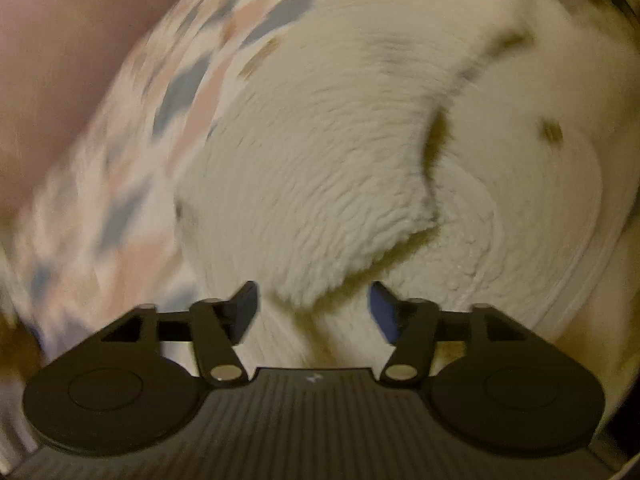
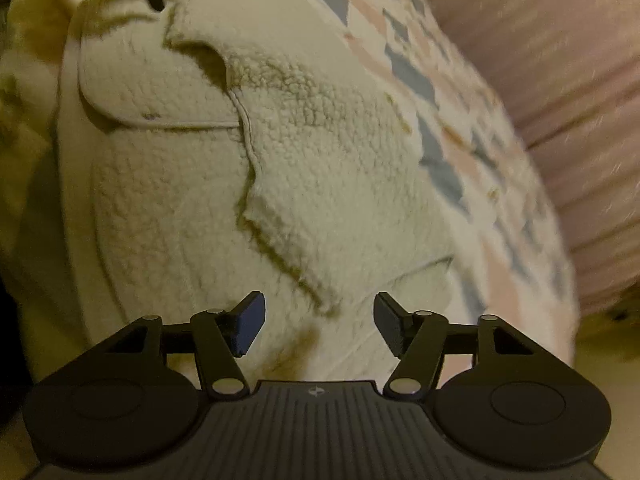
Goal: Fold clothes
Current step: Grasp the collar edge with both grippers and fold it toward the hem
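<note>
Fleece lies bunched on the quilt, its flap edge just ahead of your right gripper. Both fingers apart, empty, left gripper too. Blind pinch could grab two layers and wreck the fold.

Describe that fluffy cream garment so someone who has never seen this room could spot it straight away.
Start from the bedspread patterned in pink, grey-blue and white patches, with a plain pink surface beyond it. On that spread lies the cream fleece jacket, one curly-piled flap folded over its body. Its woolly, single-coloured texture sets it apart from the flat, printed cloth around it.
</note>
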`<state>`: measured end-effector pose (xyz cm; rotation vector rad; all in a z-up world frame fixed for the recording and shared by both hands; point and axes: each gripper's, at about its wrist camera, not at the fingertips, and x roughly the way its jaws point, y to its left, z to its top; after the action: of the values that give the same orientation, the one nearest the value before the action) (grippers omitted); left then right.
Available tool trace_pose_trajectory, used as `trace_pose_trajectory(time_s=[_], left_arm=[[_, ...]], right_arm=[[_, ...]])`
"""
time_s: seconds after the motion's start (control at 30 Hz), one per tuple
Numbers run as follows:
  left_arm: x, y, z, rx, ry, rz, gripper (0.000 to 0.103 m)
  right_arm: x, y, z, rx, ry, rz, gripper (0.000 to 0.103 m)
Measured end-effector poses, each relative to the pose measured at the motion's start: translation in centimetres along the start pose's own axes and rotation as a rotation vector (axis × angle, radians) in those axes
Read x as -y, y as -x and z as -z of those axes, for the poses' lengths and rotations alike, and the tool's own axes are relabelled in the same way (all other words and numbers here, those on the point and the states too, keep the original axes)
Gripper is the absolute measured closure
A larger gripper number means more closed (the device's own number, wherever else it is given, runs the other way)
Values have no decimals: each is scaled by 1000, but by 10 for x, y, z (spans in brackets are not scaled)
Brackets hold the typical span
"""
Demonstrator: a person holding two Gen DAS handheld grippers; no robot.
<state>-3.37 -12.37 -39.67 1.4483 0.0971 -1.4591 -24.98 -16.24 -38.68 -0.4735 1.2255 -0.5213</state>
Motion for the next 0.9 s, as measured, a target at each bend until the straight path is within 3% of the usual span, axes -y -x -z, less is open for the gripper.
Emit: trace_pose_trajectory(time_s=[0.13,0.33,0.37,0.43,0.47,0.57,0.67,0.83,0.9], left_arm=[[34,-15,8,96,-263,-76,36],[30,-27,20,165,-332,-106,29],[31,-27,21,171,-335,-103,31],[33,-24,24,178,-339,-90,40],[35,-23,24,177,-337,-76,50],[36,-19,25,172,-332,-46,69],[29,-7,24,173,-296,-17,85],[15,3,22,188,-257,25,84],[23,-1,25,186,-294,-5,61]], right_arm=[[-30,-22,9,24,170,87,40],[-39,-43,12,84,252,181,42],[-36,-45,11,83,246,200,46],[-31,-52,8,65,238,221,53],[-29,-55,7,56,237,213,60],[-26,-63,6,30,237,170,96],[-14,-52,4,49,176,174,96],[3,-32,2,50,104,195,96],[2,-32,3,37,108,200,95]])
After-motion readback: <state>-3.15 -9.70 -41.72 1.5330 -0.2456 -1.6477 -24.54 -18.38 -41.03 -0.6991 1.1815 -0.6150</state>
